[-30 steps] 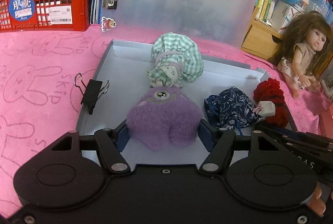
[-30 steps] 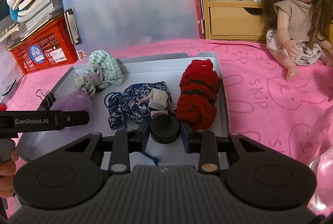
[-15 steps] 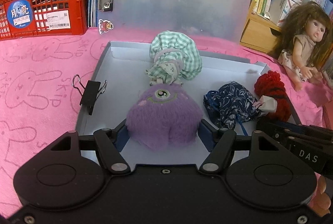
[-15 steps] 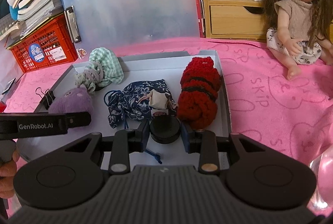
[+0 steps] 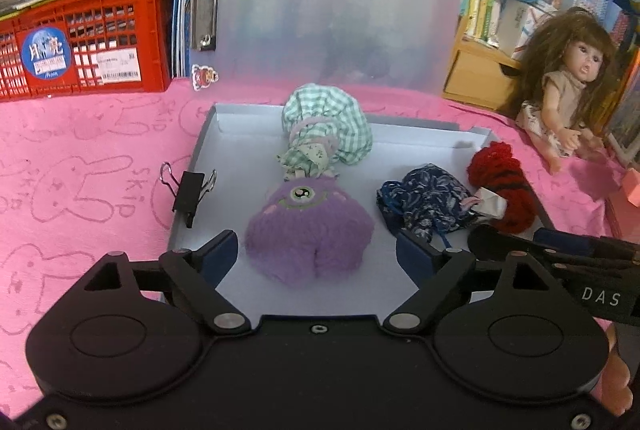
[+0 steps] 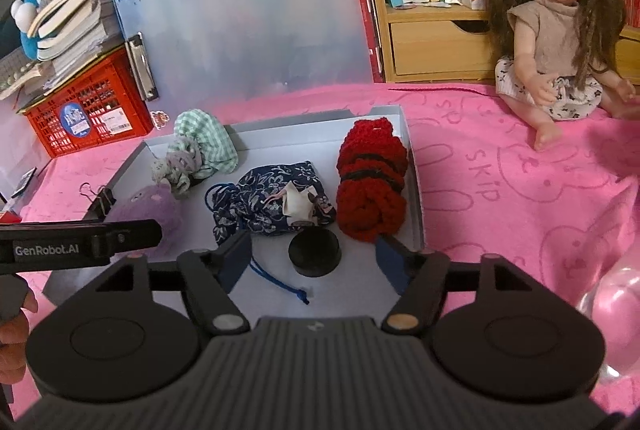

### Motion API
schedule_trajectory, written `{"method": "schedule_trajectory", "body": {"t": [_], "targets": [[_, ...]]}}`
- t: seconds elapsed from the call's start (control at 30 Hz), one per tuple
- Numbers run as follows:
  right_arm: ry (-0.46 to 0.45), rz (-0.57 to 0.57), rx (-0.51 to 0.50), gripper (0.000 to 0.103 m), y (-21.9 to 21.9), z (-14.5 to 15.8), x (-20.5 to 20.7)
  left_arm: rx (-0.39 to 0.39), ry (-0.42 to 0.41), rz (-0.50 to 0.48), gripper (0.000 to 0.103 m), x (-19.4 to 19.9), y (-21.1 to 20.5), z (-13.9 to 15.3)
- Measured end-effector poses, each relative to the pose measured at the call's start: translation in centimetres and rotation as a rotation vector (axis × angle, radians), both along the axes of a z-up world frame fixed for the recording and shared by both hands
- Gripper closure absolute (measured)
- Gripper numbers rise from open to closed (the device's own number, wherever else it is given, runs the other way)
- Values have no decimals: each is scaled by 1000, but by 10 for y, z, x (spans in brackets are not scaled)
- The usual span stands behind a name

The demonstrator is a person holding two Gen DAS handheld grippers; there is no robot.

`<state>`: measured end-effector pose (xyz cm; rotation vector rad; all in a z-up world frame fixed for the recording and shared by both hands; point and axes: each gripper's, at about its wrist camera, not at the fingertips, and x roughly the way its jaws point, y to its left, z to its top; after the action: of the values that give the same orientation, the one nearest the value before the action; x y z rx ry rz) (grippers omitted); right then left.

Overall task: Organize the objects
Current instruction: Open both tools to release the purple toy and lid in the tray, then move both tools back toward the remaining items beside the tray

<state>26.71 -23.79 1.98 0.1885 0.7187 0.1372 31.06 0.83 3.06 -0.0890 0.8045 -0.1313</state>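
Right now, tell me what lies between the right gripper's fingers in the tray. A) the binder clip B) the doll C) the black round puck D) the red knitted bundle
C: the black round puck sits on the tray between the right gripper fingers, whose jaws are opening and stand clear of it.

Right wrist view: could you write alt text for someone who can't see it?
The right gripper, jaws opening, frames a black round puck lying untouched in a shallow grey tray on a pink cloth. The tray also holds a red crocheted bundle, blue floral pouch and green checked pouch; a doll sits beyond.
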Motion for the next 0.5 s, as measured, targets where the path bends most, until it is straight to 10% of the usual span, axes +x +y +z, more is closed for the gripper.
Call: {"method": "schedule_trajectory", "body": {"t": [0.5], "targets": [[-91,59,28,9,-1,27,-55,-30,-104,-40,12,-78,17,21]]}}
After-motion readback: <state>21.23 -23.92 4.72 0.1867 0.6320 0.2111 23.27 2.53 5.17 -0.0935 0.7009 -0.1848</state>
